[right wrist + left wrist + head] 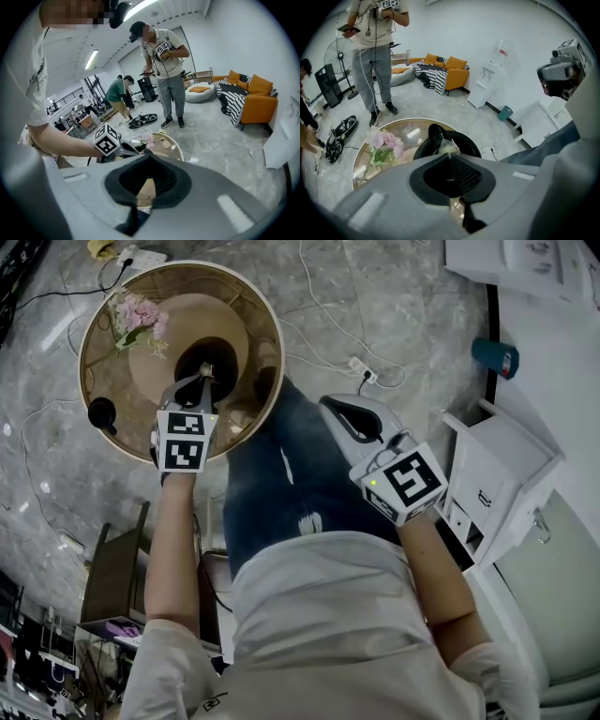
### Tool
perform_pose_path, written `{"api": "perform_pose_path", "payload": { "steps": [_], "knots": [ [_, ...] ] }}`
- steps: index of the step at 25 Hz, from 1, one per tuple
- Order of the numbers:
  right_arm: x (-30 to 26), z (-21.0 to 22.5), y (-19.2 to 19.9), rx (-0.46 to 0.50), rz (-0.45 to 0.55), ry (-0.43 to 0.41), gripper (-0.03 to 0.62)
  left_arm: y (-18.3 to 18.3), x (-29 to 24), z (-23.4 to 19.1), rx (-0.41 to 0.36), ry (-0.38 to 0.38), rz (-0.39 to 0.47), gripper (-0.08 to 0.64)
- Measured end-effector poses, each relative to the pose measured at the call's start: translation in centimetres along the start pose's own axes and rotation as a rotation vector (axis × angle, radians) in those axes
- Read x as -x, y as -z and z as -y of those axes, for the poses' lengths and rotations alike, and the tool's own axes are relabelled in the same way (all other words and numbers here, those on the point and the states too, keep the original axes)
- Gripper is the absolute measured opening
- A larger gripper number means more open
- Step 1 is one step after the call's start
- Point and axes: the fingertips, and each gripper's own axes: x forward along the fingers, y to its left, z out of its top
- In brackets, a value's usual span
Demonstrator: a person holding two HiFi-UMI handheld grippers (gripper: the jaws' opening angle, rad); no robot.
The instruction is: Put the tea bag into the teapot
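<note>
Left gripper pinches tea bag above black teapot.

No legible words, brands or numbers, only square coded markers on left gripper, right gripper

rnd table | on it: teapot, flowers, sm blk obj

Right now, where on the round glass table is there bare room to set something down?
Bare glass lies on the far right of the table, between teapot and rim, and at left between the flowers and the small black object. The centre is crowded: the left gripper hangs over the teapot.
</note>
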Motion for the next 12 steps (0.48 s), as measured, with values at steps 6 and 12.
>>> {"api": "perform_pose_path", "payload": {
  "steps": [6, 12],
  "knots": [
    [-0.1, 0.1, -0.1, -0.008, 0.002, 0.000, 0.006, 0.1, -0.9, 0.5, -0.077, 0.003, -0.060, 0.009],
    [0.3, -0.1, 0.2, -0.012, -0.006, 0.000, 0.006, 0.2, -1.4, 0.9, -0.155, -0.005, -0.104, 0.011]
  ]
}}
